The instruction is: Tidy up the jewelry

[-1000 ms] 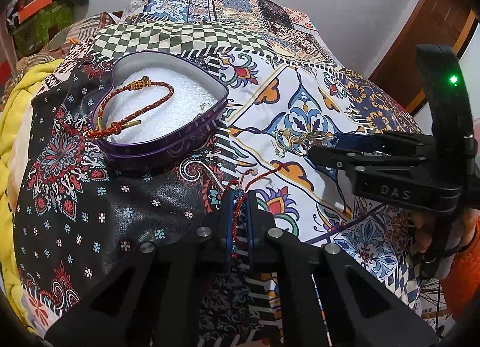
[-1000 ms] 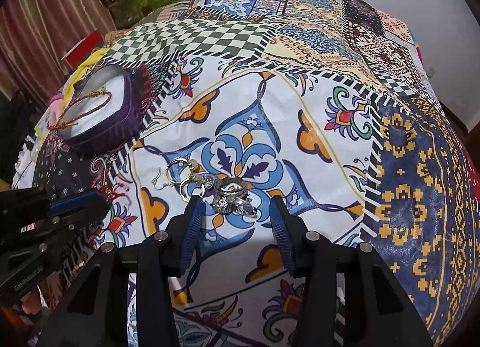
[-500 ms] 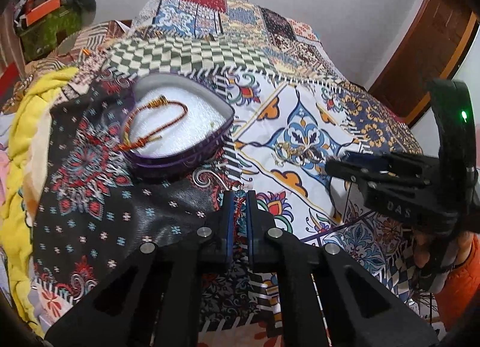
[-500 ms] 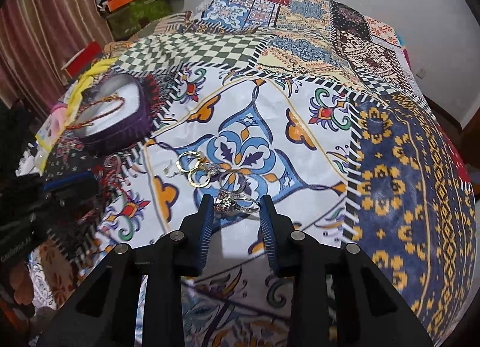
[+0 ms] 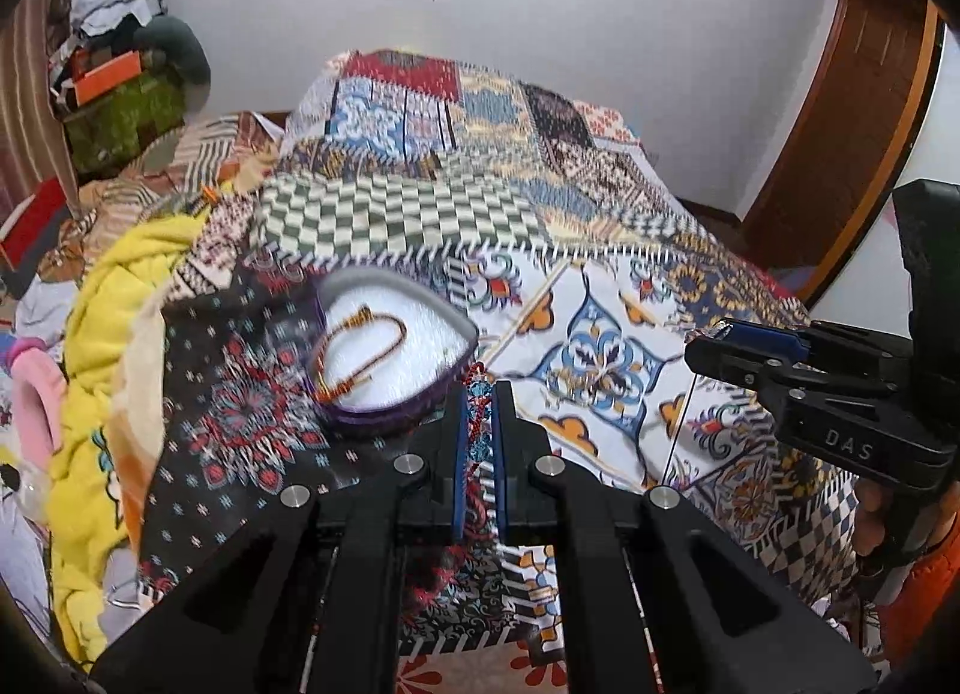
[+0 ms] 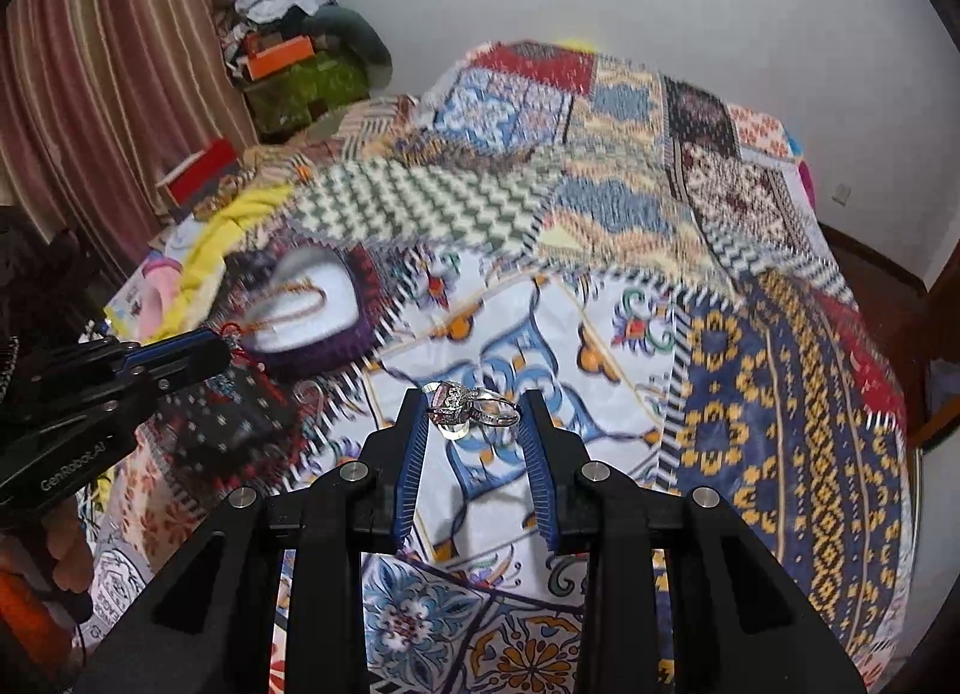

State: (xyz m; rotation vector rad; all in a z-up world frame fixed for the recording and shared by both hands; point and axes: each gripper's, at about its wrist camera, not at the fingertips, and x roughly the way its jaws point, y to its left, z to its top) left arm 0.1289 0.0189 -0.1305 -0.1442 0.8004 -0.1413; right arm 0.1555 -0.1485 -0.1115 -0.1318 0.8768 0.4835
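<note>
The left gripper (image 5: 478, 418) fingers clamp a red cord (image 5: 477, 424); the heart tin (image 5: 414, 400) lies just ahead-left. The right gripper (image 6: 474, 424) fingers pinch a ring (image 6: 465, 409), farther off.

White wall (image 5: 600, 3), patchwork-covered bed (image 6: 630, 153), striped curtain (image 6: 108, 63), wooden door (image 5: 852, 111).

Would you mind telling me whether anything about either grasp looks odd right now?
Yes: the silver ring sits crookedly at the very tips of the right tool, touching mainly one finger, so it looks insecure. The left tool pinches the red cord bracelet firmly.
</note>
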